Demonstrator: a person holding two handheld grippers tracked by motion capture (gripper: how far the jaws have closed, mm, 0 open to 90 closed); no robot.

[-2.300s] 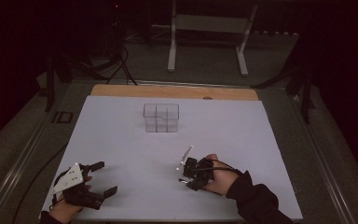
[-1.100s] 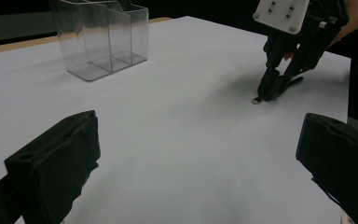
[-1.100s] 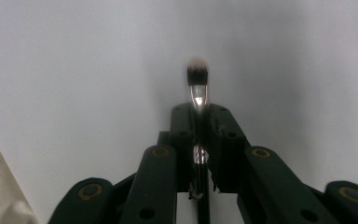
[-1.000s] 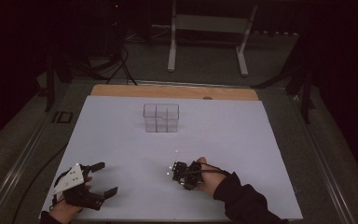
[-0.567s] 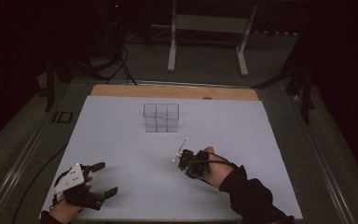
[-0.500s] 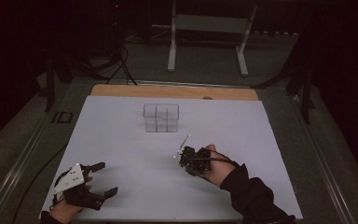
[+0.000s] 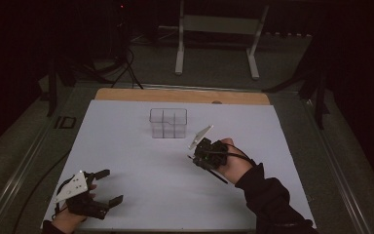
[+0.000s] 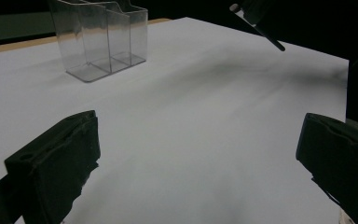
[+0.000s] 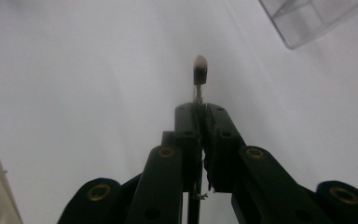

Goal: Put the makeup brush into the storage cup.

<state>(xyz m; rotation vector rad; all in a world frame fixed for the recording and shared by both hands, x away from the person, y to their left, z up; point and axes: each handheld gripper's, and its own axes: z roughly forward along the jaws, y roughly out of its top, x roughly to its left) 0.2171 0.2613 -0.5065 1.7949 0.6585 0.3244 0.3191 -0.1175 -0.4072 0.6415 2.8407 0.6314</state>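
Observation:
My right gripper [image 7: 198,158] is shut on a thin black brush [image 7: 219,175] and holds it above the white sheet [image 7: 141,161], a little right of and nearer than the clear compartment box [image 7: 168,123]. In the right gripper view the jaws [image 9: 199,112] are pressed together on the stem, and the brush's small pale tip [image 9: 200,70] sticks out ahead of them. The box corner [image 9: 307,18] lies at the upper right. My left gripper [image 7: 111,185] rests open at the sheet's near left, with nothing between its fingers [image 8: 56,158]. From there the box [image 8: 98,37] and the brush [image 8: 261,32] are visible.
The white sheet covers a wooden board [image 7: 175,95] on a dark table. A black cable [image 7: 39,185] runs off the left side. A white metal stand [image 7: 214,29] is on the floor beyond the table.
My right hand has lifted from the sheet and moved up and farther away toward the clear box, carrying the brush. The left gripper has stayed where it was.

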